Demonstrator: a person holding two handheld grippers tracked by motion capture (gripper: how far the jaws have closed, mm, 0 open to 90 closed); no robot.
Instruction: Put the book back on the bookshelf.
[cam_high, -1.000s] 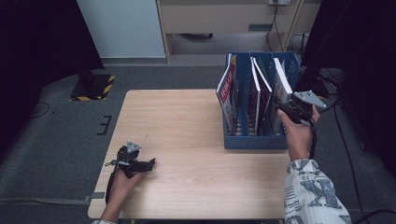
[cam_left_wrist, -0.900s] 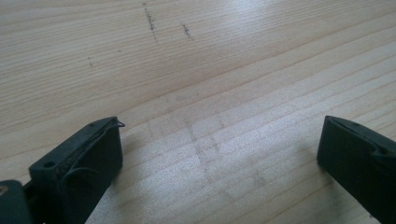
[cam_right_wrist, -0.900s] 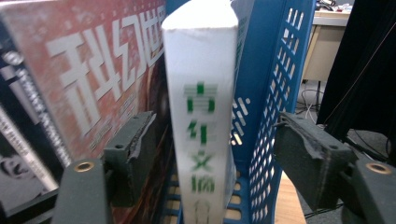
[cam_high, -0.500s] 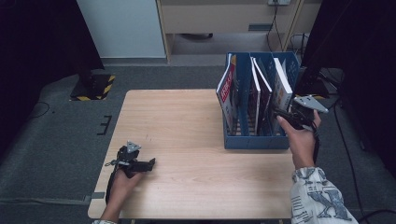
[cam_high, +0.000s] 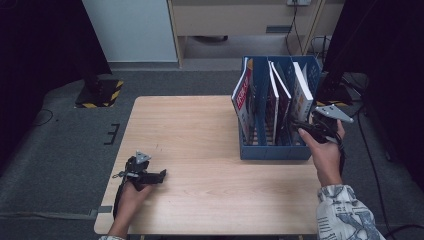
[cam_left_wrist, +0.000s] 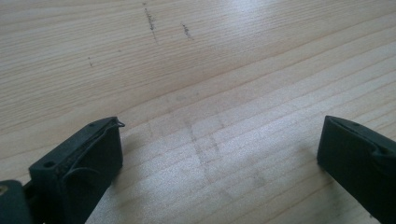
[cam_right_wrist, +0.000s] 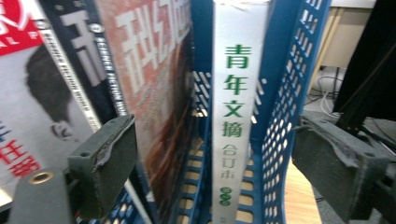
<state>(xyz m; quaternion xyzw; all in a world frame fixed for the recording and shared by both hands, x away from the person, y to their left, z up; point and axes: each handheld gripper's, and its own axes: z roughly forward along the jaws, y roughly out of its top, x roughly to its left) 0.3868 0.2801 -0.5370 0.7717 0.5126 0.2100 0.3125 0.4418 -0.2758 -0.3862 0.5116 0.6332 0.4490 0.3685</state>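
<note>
Right gripper (cam_high: 306, 129) withdrew; rack (cam_high: 274, 150) holds magazines (cam_high: 301, 97).

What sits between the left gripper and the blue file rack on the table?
Nothing: bare wooden tabletop runs from the left gripper to the blue file rack, per the high view.

A: Right gripper view, what's cut off?
B: Red-covered magazine (cam_right_wrist: 18, 70) runs off the left edge, white-spined book (cam_right_wrist: 236, 93) loses its top and bottom, blue rack (cam_right_wrist: 285, 93) only partly in frame.
A: High view?
B: Book titles too small to read. Right gripper (cam_high: 307, 127) half hidden by the hand; left gripper (cam_high: 155, 176) jaw gap too small to judge there.
</note>
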